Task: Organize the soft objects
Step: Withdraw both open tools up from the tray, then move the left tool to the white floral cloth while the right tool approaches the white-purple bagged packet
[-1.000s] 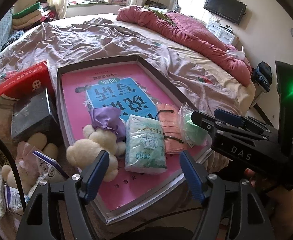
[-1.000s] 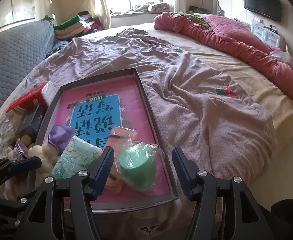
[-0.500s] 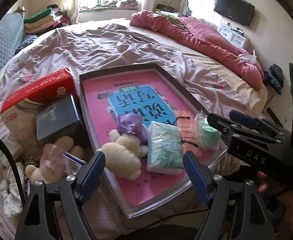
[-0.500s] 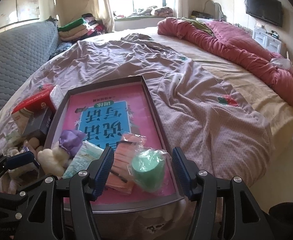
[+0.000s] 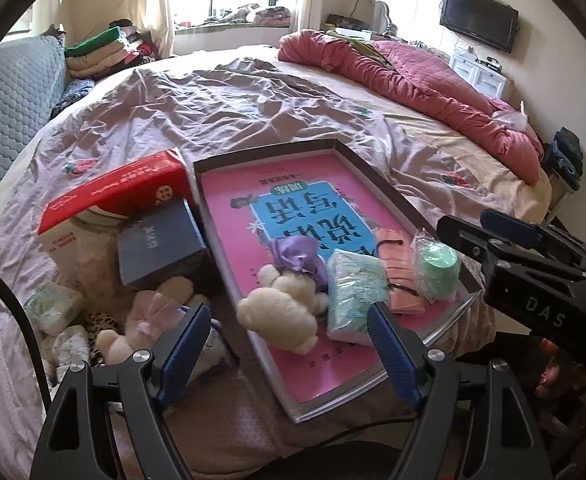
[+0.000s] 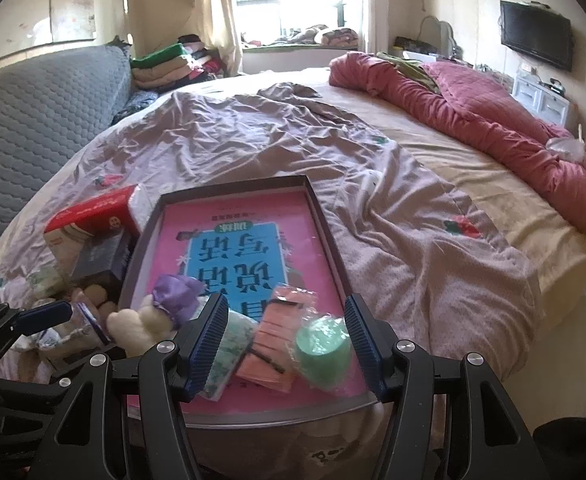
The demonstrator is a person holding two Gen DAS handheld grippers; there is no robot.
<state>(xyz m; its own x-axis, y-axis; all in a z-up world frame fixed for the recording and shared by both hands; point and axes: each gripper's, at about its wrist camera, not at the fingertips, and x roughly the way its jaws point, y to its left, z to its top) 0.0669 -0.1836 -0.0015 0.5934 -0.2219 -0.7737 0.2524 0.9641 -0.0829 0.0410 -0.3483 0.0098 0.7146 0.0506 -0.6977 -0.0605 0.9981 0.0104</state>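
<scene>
Nearest the cameras, both claws hang above the near edge of the bed with nothing in them: the left gripper (image 5: pixel 289 344) has its blue pads spread wide, and the right gripper (image 6: pixel 287 340) stands a little narrower, also empty, its pads framing but not touching the items below. Just beyond the fingertips lies the shallow tray (image 5: pixel 377 184) with a pink printed sheet as its floor, and along its near end sit four soft things in a row: a cream plush toy (image 5: pixel 281 312) with a purple bow, a pale green tissue pack (image 5: pixel 353 292), a flat orange packet (image 5: pixel 399 272) and a green roll in clear plastic (image 6: pixel 323 348). To the left of the tray, still on the sheet, lie a second plush toy (image 5: pixel 149 316) with a pink bow, a small white pack (image 5: pixel 51 308), a dark blue box (image 5: pixel 159 248) and a red-topped box (image 5: pixel 113 196). Farther off are the rumpled mauve bedspread (image 6: pixel 293 136) and a red quilt (image 5: pixel 413 76). The likely trouble is the crowding: the tray items touch one another, so a claw closing on one could pinch its neighbour or drag the slippery plastic wrap along. The tray's near corner also seems to overhang the bed edge, so a downward push there could tip it.
</scene>
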